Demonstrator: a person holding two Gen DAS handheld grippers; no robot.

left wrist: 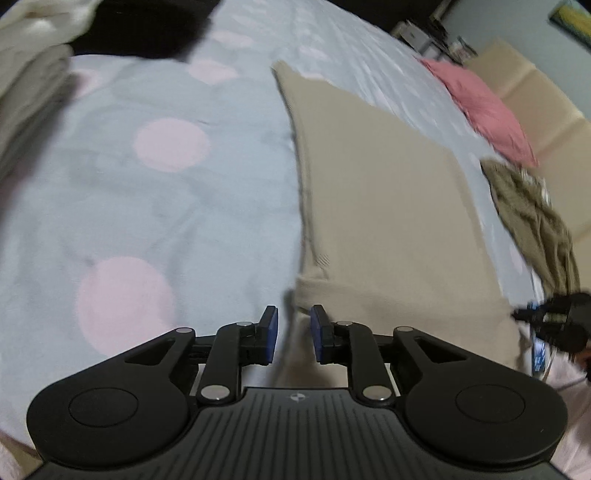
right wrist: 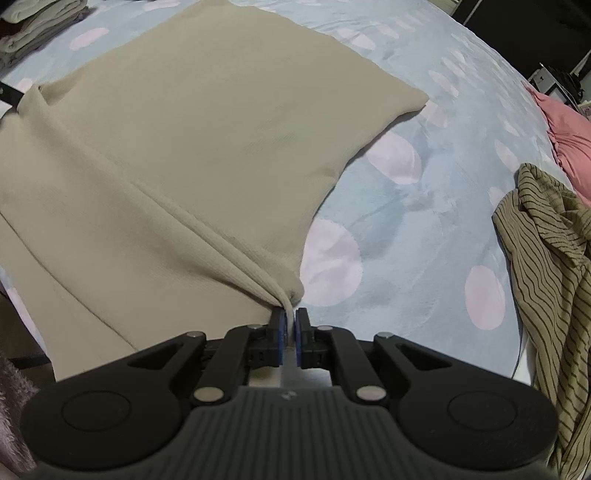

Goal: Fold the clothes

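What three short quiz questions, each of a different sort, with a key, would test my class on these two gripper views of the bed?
1. True or false: the right gripper is shut on a corner of the beige garment.
2. Which lies nearest the pink pillow? A) striped shirt B) folded stack C) black garment
3. Fill in: the bedcover is light blue with ____ dots.

Key
1. True; the fabric is pinched between its pads.
2. A
3. pink

The left gripper has a gap between its pads, at the beige garment's edge.
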